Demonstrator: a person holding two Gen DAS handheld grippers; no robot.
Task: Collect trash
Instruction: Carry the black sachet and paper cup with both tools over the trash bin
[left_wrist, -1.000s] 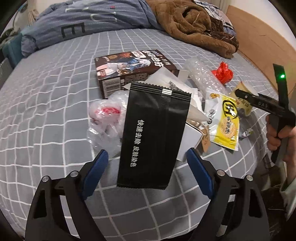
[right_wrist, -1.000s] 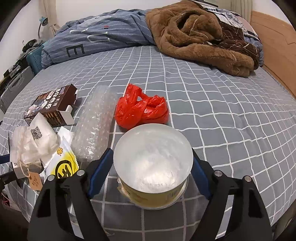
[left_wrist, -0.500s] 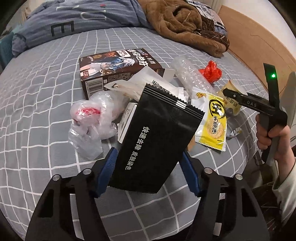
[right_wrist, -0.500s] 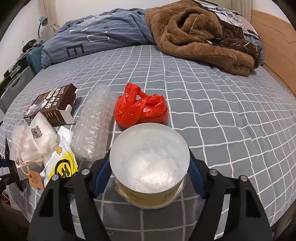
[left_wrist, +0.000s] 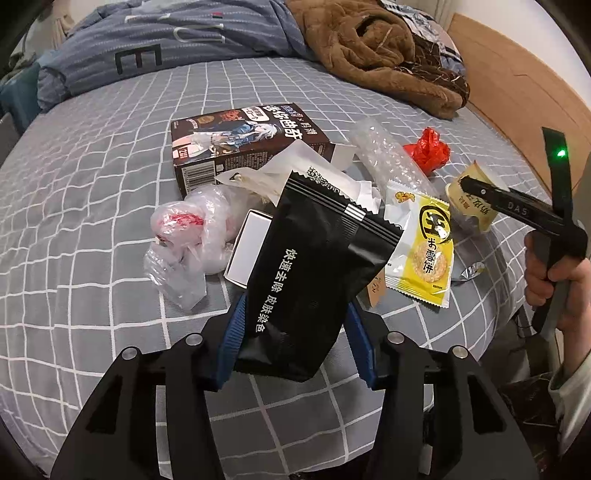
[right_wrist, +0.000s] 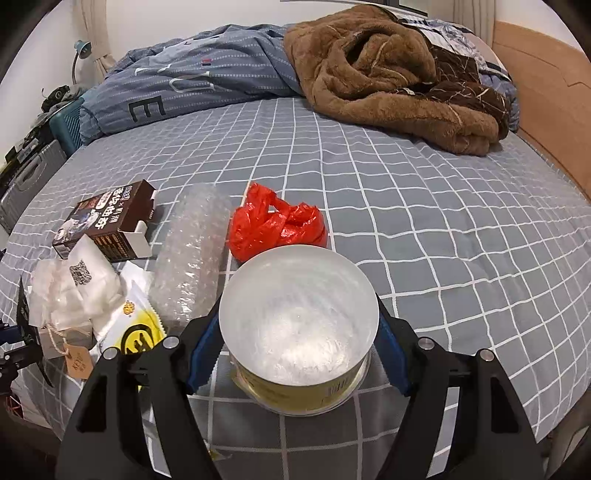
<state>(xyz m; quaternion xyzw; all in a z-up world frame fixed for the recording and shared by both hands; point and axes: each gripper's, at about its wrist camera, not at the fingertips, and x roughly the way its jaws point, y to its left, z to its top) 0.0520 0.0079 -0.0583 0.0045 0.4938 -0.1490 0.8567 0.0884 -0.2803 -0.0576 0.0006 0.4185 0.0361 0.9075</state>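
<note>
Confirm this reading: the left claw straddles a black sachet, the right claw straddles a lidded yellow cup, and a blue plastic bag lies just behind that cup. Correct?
Not quite: the plastic bag is red, as the right wrist view shows. The rest stands: the closing left claw straddles the black sachet, and the right claw straddles the lidded yellow cup.

Both black plastic grippers, left (left_wrist: 295, 345) and right (right_wrist: 295, 354), have ribbed blue pads (left_wrist: 231, 338), silver screws; a pale sleeve (left_wrist: 570, 397) shows.
</note>
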